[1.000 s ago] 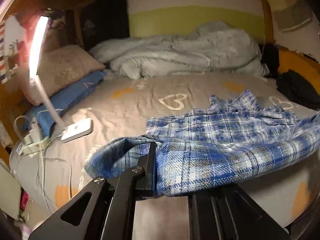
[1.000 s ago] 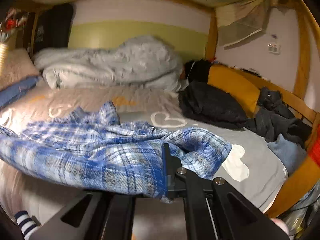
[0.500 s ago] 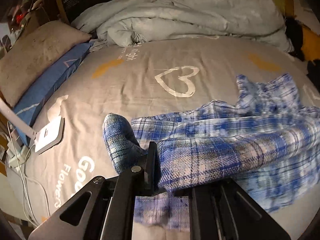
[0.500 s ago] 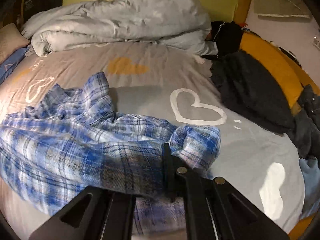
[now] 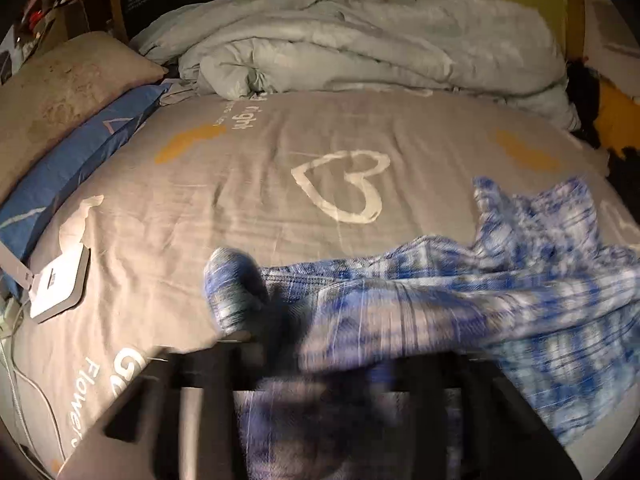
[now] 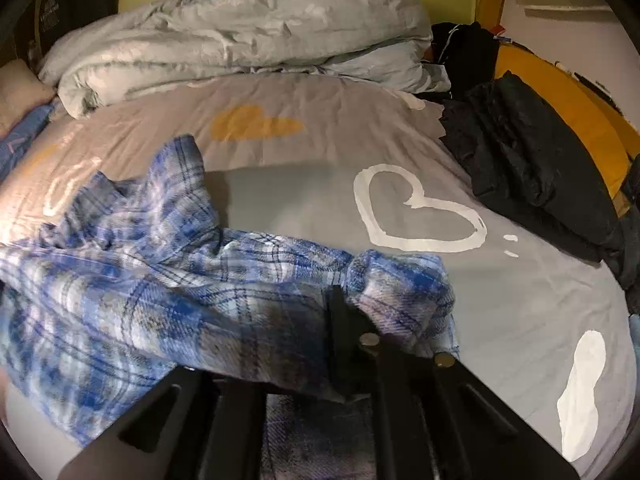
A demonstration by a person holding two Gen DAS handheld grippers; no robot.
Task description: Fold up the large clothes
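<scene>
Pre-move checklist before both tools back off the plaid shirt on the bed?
1. Left tool released: jaws opening, plaid shirt still between them; frame blurred. Cannot tell.
2. Right tool released: jaws opening, cloth still draped against its finger. Not ok.
3. Shirt lying on bedsheet: ok.
4. Shirt flat for folding: bunched, far part sticks up. Not ok.
5. Shirt apart from dark clothes: ok.
6. Shirt apart from lamp base and cables: ok.
</scene>
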